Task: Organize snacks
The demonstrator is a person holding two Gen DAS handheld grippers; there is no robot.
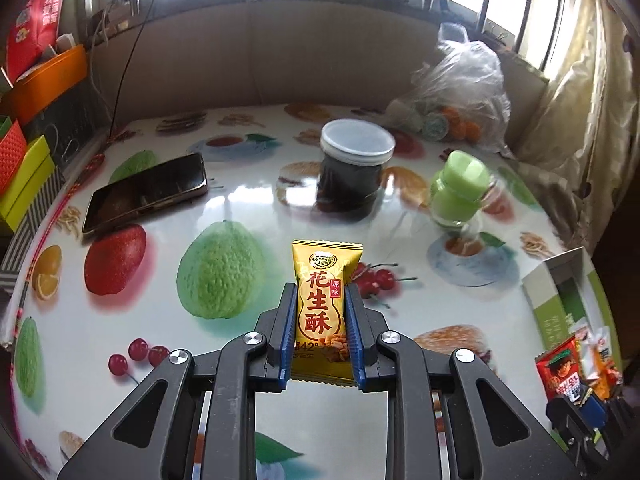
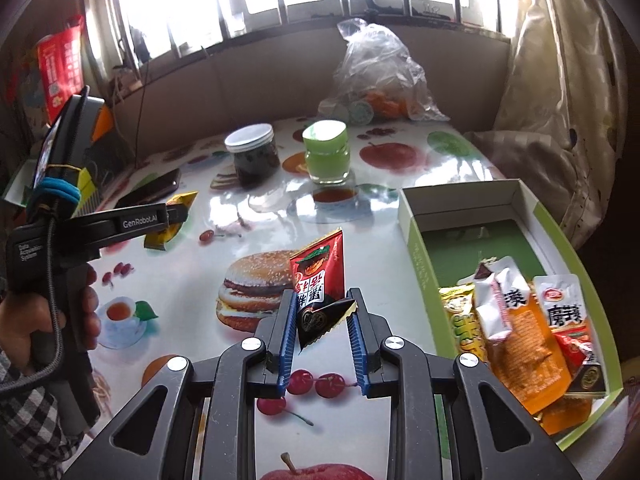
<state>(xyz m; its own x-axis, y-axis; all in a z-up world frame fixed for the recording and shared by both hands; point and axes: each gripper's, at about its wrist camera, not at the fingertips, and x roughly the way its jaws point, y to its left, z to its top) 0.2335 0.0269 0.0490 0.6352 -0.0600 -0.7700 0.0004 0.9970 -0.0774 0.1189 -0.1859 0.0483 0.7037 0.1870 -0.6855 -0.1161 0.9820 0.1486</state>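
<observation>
My left gripper point(image 1: 321, 292) is shut on a yellow peanut-candy packet point(image 1: 322, 304) and holds it above the fruit-print table point(image 1: 160, 320). The same gripper and packet point(image 2: 172, 220) show at the left of the right wrist view. My right gripper point(image 2: 322, 300) is shut on a red and black snack packet point(image 2: 318, 280), held above the table, left of a green-and-white box point(image 2: 416, 236). The box holds several snack packets point(image 2: 520, 320) at its near end. The box point(image 1: 560, 300) also shows at the right edge of the left wrist view.
A dark jar with a white lid point(image 1: 354, 164), a green jar point(image 1: 460, 188) and a phone point(image 1: 148, 196) lie on the far half of the table. A clear plastic bag point(image 1: 460, 92) sits at the back right. Coloured boxes point(image 1: 24, 168) stand at the left.
</observation>
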